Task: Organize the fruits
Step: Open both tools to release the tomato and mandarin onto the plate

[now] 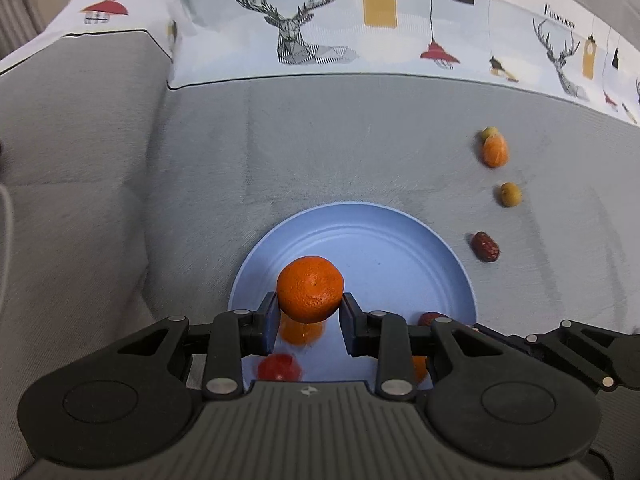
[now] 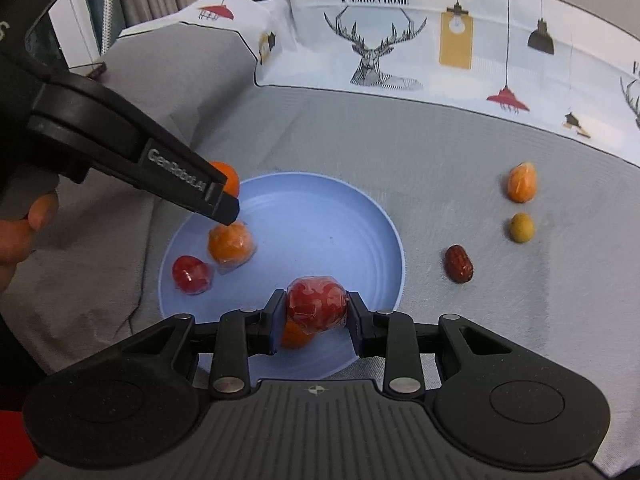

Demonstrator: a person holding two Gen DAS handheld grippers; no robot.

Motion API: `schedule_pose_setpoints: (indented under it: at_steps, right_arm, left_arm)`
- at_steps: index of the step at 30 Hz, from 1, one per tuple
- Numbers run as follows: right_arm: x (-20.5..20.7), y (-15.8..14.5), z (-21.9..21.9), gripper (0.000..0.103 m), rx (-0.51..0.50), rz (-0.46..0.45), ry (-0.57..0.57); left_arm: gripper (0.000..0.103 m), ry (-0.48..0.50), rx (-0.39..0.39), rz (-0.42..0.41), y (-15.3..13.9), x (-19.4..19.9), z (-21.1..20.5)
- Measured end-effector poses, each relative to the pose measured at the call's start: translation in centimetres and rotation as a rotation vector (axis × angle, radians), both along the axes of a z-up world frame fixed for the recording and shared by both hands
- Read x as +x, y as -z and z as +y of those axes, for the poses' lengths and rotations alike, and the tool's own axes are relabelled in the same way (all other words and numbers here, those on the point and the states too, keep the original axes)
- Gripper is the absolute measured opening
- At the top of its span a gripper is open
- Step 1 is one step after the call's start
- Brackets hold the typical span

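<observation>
**Two fruits held over the blue plate**

The left gripper (image 1: 309, 312) clamps a round, dimpled orange (image 1: 310, 289) above the smooth, ridged blue plate (image 1: 384, 256). The right gripper (image 2: 314, 320) clamps a glossy red fruit in plastic wrap (image 2: 317, 306) over the plate's near rim. Only the right view shows a wrapped orange fruit (image 2: 231, 245) and a small red one (image 2: 191, 275) on the plate. Right of the plate, a wrinkled oblong date (image 2: 459, 264) lies on grey fabric, pointing away.

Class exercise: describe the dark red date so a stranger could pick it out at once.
Find the blue plate on the grey cloth. Right of it, three fruits lie in a line; the date is the nearest one, wrinkled, oblong and dark brown-red, unlike the green and orange ones.
</observation>
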State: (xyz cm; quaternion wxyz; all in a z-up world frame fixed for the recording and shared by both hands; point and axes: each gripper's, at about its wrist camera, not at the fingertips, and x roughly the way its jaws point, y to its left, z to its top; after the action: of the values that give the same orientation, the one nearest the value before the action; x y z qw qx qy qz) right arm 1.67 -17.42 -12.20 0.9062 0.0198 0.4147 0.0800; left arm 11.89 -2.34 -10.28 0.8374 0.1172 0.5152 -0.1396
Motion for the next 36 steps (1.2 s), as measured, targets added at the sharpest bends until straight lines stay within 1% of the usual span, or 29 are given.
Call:
schedule_pose_setpoints:
  at_steps: [6, 7, 8, 9, 10, 11, 12, 13, 14, 18, 21, 24, 30, 36]
  right_arm:
    - [1.5, 1.0, 0.3, 0.035, 0.001, 0.022, -0.018]
    - [1.8, 1.1, 0.4, 0.035, 0.002, 0.025, -0.024]
    - [2.1, 1.1, 0.5, 0.042, 0.002, 0.027, -0.027]
    - [2.3, 1.1, 0.5, 0.059, 0.0, 0.032, -0.033]
    - [2.4, 1.0, 0.5, 0.066, -0.003, 0.036, -0.038]
    - [2.4, 0.8, 0.5, 0.075, -0.006, 0.029, -0.039]
    - [2.2, 0.4, 0.5, 0.081, -0.01, 0.019, -0.038]
    - [1.9, 0.1, 0.5, 0.084, -0.012, 0.015, -0.038]
    - [1.6, -0.3, 0.4, 0.09, -0.014, 0.014, -0.037]
    - [-0.7, -2.1, 0.0, 0.098, -0.002, 0.022, -0.012]
    - [-3.0, -3.3, -0.1, 0.1, 0.018, 0.024, 0.01]
    - [-5.2, -4.4, 0.3, 0.101, 0.015, 0.009, 0.024]
    - [-9.0, -6.4, 1.3, 0.102, 0.001, -0.046, 0.044]
    - [-12.0, -8.1, 2.3, 0.102, -0.011, -0.112, 0.036]
  left_arm:
    - [0.036, 0.006, 0.024, 0.011, 1.4, 1.4, -0.6]
    - [0.04, 0.01, 0.026, 0.004, 1.4, 1.5, -0.6]
    - [0.048, 0.017, 0.028, -0.006, 1.3, 1.5, -0.7]
    - [0.076, 0.021, 0.035, -0.028, 1.1, 1.4, -0.8]
    - [0.1, 0.017, 0.04, -0.055, 0.7, 1.1, -0.8]
    - [0.103, 0.013, 0.039, -0.09, 0.2, 0.8, -0.8]
    - [0.102, 0.014, 0.038, -0.118, -0.3, 0.4, -0.7]
    - [0.102, 0.026, 0.041, -0.118, -0.6, 0.2, -0.7]
    - [0.102, 0.037, 0.051, -0.102, -0.9, 0.0, -0.8]
    - [0.103, 0.012, 0.078, -0.049, -1.8, -1.7, 0.0]
    - [0.103, -0.026, 0.072, -0.004, -2.6, -3.4, 1.2]
    - [0.103, -0.055, 0.059, 0.01, -3.4, -5.6, 2.5]
    - [0.103, -0.074, 0.061, -0.024, -5.3, -10.2, 4.3]
    - [0.103, -0.109, 0.054, -0.067, -6.8, -13.3, 5.6]
